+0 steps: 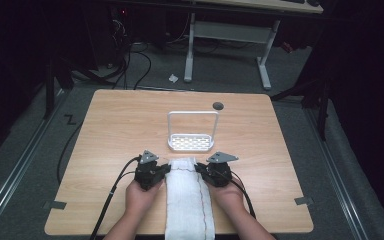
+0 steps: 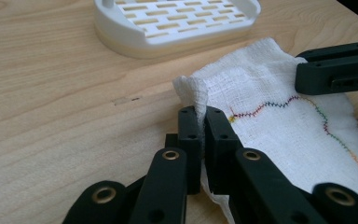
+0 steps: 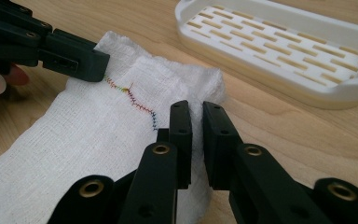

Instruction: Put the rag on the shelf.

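A long white gauze cloth [image 1: 187, 200] with a coloured stitched line lies lengthwise on the wooden table [image 1: 110, 130], its near end hanging over the front edge. My left gripper [image 1: 168, 168] is shut on the cloth's far left corner; in the left gripper view the jaws [image 2: 200, 114] pinch a raised fold of the cloth [image 2: 279, 121]. My right gripper [image 1: 199, 169] is shut on the far right corner, with the cloth [image 3: 74, 140] edge caught between its jaws [image 3: 197, 109]. Each gripper view also shows the other gripper [image 2: 335, 70] [image 3: 70, 56] on the opposite corner.
A white slotted tray [image 1: 191, 143] with a tall wire handle stands just beyond the cloth [image 2: 177, 23] [image 3: 284, 51]. A dark round hole [image 1: 218, 105] marks the table's far side. A desk frame [image 1: 265, 60] and cables lie on the floor beyond.
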{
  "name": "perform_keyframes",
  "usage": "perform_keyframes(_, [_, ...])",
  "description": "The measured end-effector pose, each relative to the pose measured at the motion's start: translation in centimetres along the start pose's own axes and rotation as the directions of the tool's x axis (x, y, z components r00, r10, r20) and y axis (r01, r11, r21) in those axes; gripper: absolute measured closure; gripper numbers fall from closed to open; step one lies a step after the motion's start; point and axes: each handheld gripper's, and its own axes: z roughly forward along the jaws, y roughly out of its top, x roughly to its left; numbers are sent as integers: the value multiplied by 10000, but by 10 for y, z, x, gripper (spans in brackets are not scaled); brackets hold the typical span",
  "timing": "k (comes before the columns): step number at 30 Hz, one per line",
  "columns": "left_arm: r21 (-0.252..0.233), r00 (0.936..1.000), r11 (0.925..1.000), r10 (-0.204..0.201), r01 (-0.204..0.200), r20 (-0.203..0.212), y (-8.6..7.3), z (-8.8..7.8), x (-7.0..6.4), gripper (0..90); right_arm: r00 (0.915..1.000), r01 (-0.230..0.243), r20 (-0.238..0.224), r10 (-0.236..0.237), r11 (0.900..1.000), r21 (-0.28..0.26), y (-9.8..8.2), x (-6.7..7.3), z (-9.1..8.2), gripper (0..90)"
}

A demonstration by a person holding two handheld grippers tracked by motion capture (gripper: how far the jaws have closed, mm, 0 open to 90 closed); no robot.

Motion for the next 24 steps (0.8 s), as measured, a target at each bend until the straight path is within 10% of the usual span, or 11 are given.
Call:
perform_keyframes(14, [-994,9995,9948,231,-210,197,16,-18,-5,863,9983,354,490,-311,9954,-893,11,9,-17,831])
perform_keyframes(24, [-2263,9978,9721,649,-612,93,38,-50,-19,863,9964,731,585,-621,9751,-2095,35,16,-45,832])
